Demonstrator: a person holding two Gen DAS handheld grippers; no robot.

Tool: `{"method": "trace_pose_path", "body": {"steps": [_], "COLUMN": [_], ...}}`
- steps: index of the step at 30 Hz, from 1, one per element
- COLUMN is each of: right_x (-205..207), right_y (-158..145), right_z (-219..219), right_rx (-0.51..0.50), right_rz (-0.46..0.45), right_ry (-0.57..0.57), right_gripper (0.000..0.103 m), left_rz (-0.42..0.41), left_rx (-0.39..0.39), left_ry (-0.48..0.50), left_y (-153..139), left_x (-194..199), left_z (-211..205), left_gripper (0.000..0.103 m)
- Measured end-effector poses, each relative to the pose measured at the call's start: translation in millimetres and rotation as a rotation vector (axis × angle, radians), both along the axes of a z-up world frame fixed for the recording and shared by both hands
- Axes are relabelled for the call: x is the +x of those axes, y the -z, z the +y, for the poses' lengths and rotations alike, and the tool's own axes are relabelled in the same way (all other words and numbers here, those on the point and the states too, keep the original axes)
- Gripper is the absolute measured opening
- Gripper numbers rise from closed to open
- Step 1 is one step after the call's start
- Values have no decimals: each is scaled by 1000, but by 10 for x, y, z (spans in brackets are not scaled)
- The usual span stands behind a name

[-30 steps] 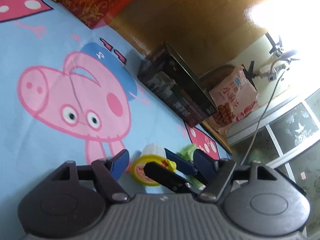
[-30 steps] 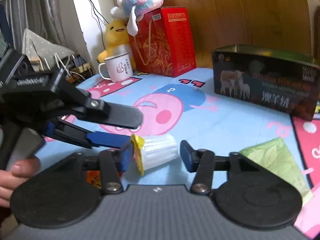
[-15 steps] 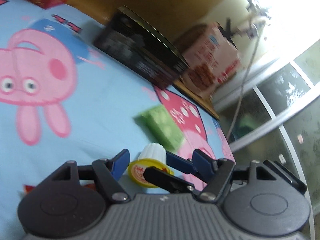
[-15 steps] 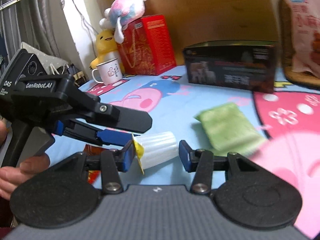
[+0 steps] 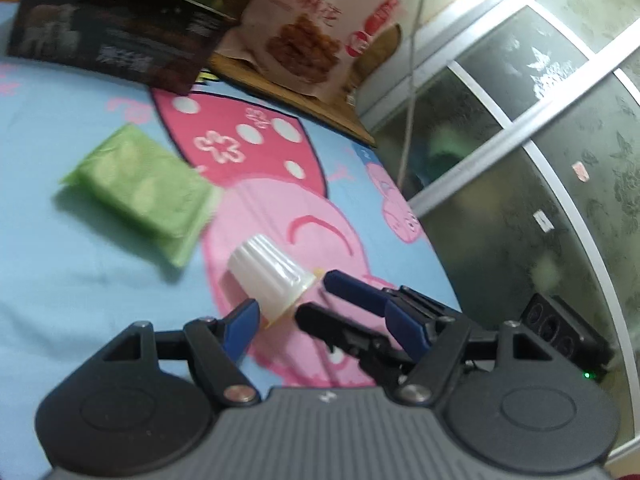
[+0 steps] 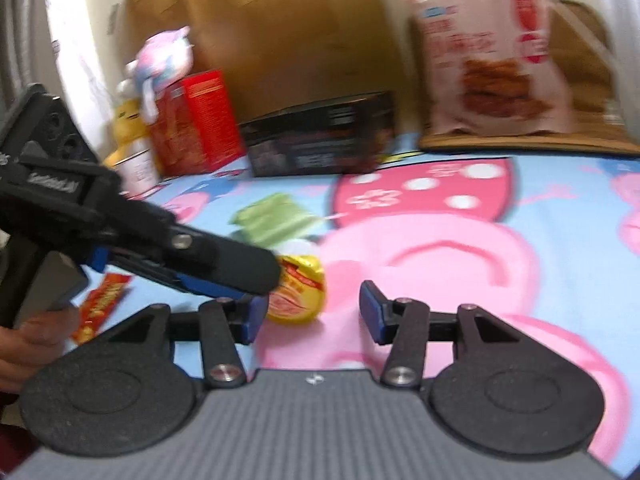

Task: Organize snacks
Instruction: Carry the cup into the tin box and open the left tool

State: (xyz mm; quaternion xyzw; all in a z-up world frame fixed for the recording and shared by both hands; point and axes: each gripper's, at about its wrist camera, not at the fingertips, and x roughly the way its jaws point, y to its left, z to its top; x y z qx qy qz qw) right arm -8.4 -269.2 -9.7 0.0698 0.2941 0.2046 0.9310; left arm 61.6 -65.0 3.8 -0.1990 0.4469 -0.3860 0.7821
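Jelly cup: base blurred, lid hidden behind left gripper.

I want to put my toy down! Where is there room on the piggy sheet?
The cartoon-pig bedsheet is bare on the big pink print between the yellow-lidded white plastic jelly cup and the pink snack bag, and on the blue patch in front of the soft green packet. The back corner is crowded: black box, red box, white mug.
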Motion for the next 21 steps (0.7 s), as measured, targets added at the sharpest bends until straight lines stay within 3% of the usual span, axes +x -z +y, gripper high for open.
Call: {"method": "trace_pose_path", "body": {"steps": [8,21], "right_x": [-161,94], "right_y": [-44,-89], "right_z": [-391,131], "right_rx": [-27,-246], "right_rz": [-26,-56], "right_ry": [51,-274], "right_gripper": [65,70], "left_rz": [-6,10], "left_rx": [9,44], "left_ry": [-26,-33], "left_y": [-77,-57], "left_x": [50,144], "left_z": [54,22], "left_gripper": [71,71]}}
